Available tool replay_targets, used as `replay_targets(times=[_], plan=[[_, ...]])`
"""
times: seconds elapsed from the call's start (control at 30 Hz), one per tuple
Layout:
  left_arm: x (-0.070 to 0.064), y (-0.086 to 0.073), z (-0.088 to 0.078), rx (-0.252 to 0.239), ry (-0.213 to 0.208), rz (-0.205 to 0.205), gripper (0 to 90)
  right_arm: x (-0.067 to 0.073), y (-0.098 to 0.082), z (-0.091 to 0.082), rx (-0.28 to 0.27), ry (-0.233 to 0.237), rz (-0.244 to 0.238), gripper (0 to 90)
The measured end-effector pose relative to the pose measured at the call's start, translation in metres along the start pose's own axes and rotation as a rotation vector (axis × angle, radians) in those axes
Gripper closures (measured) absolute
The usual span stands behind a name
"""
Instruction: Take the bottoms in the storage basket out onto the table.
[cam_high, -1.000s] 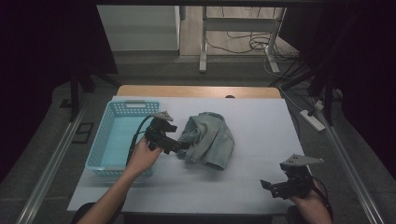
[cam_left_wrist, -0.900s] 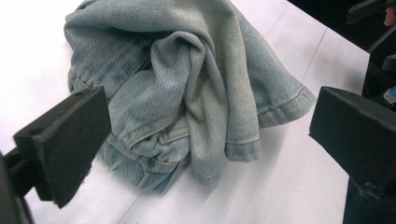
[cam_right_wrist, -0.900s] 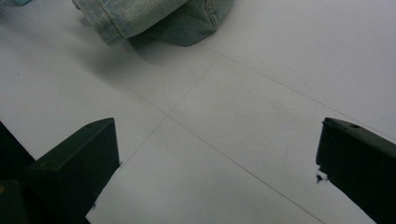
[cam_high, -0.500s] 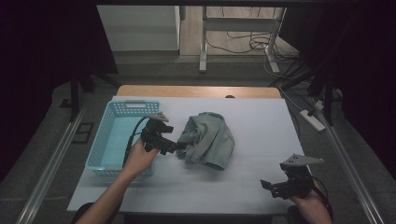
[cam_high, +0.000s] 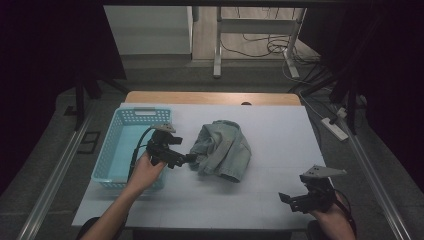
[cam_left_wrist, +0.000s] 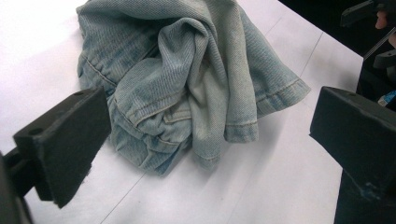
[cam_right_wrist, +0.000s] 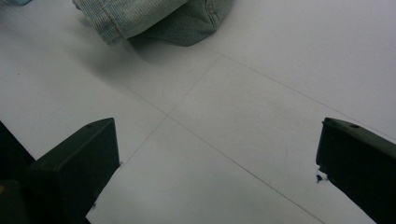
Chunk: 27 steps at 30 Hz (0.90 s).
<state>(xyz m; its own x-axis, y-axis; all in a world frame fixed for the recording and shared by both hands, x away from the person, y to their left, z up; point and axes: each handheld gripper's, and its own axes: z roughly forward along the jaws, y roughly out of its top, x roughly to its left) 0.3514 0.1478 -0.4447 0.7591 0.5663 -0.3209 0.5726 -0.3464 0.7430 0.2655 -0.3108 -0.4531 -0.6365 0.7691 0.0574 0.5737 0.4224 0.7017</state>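
- Dark room surrounds a white table (cam_high: 270, 200) in the high view; behind it, at 12 o'clock, a wooden strip, a desk frame and loose cables on the grey floor.
- On the table, a crumpled pair of light-blue jeans (cam_high: 222, 149) lies near the centre, and a turquoise plastic basket (cam_high: 112, 157) stands at 9 o'clock from it, apart from the denim.
- The left gripper (cam_high: 187, 158) is just beside the 9 o'clock edge of the jeans, jaws apart and holding nothing. The right gripper (cam_high: 289, 198) rests near the front edge at 5 o'clock, well apart from the cloth, also spread and empty.
- Left gripper view: the jeans (cam_left_wrist: 187, 79) fill the space between the two wide black jaws. The folds are thick and layered, with a hem hanging at 3 o'clock.
- My judgement of the risk: if the jaws close on one outer fold, the rest may unroll and drag on the table, or catch on the basket rim during a lift. A shallow bite may also slip off the thick seam.
- Right gripper view: the bare white table (cam_right_wrist: 233, 116), with thin seam lines, lies between the released jaws; a corner of the jeans (cam_right_wrist: 154, 18) is at 11 o'clock, far from them.
- This hand is too distant to support the cloth if it falls open.
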Motion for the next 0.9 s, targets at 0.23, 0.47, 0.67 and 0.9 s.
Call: replay_targets(times=[0.23,0.47,0.67,0.9], plan=[[0.001,-0.005,-0.005,-0.016,-0.017,-0.008,0.0,0.000,0.000,0.000,0.001,0.000,-0.001,0.0],[0.001,-0.008,-0.009,-0.021,-0.016,-0.009,0.0,-0.001,0.000,0.000,-0.001,0.001,0.000,0.0],[0.000,-0.012,-0.014,-0.028,-0.010,-0.013,0.0,-0.001,0.000,0.000,0.000,0.001,0.000,0.0],[0.000,-0.016,-0.021,-0.044,-0.007,-0.017,0.0,0.000,0.000,0.000,0.001,0.000,0.000,0.0]])
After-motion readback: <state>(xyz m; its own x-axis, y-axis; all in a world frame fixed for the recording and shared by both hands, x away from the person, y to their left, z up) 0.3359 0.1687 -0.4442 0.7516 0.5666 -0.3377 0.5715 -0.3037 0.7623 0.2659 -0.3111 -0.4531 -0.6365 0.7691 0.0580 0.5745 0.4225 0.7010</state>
